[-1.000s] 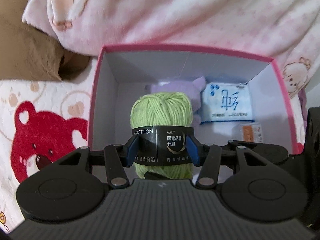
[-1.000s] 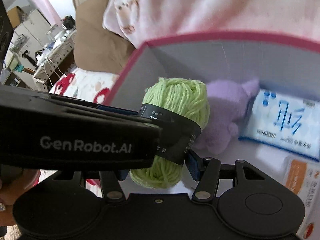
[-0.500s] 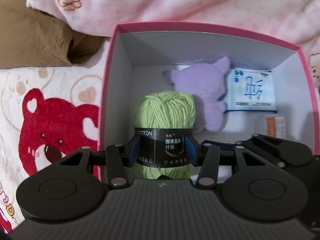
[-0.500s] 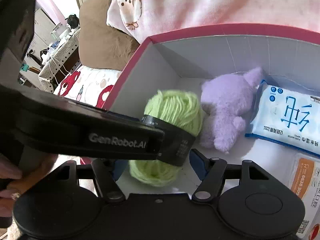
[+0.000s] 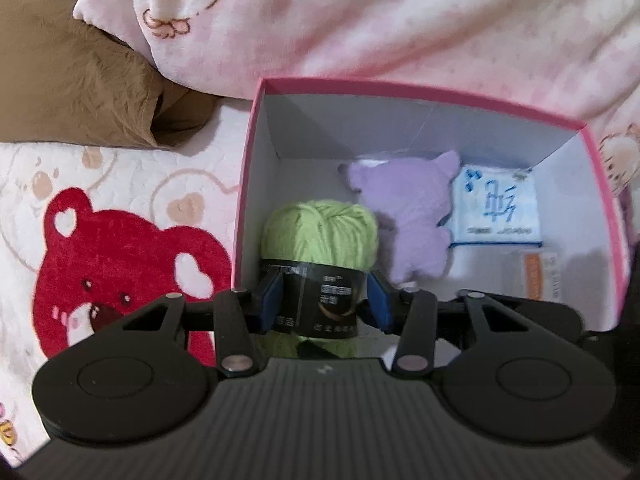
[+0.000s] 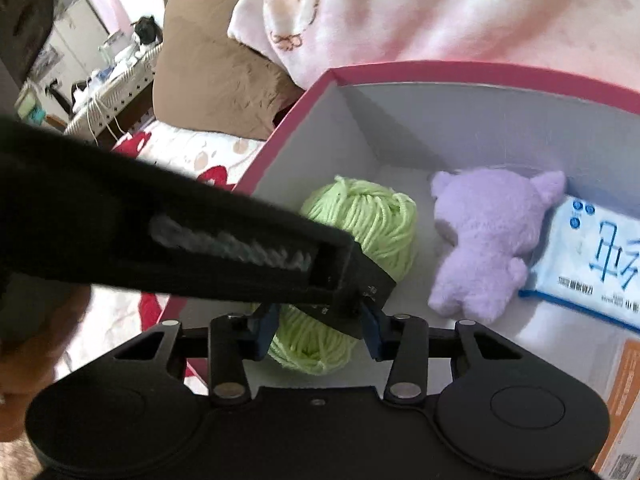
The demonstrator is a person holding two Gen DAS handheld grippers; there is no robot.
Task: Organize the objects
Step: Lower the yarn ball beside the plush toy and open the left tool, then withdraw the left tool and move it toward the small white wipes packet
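The left gripper (image 5: 325,307) has its jaws clamped on the black paper band of a ball of light green yarn (image 5: 320,236), one blue pad on each side of the band. The yarn sits inside a pink-rimmed box (image 5: 256,128) with white inner walls, in the box's near-left part, close to the left wall. At 2 o'clock from the yarn, just beside it, a purple plush toy (image 5: 408,216) lies on the box floor. A white and blue tissue pack (image 5: 496,208) lies against the plush at 3 o'clock from it, and an orange and white packet (image 5: 536,280) lies near the right wall, at 5 o'clock from the tissue pack.

In the right wrist view the right gripper (image 6: 320,330) hovers over the near-left part of the box, jaws apart with nothing between the pads; the left gripper's black body crosses in front from 9 o'clock, over the yarn (image 6: 372,232).

The box rests on a bed sheet printed with a red bear (image 5: 116,264), with a pink blanket (image 5: 400,24) at 12 o'clock and a brown cushion (image 5: 68,80) at 10 o'clock.
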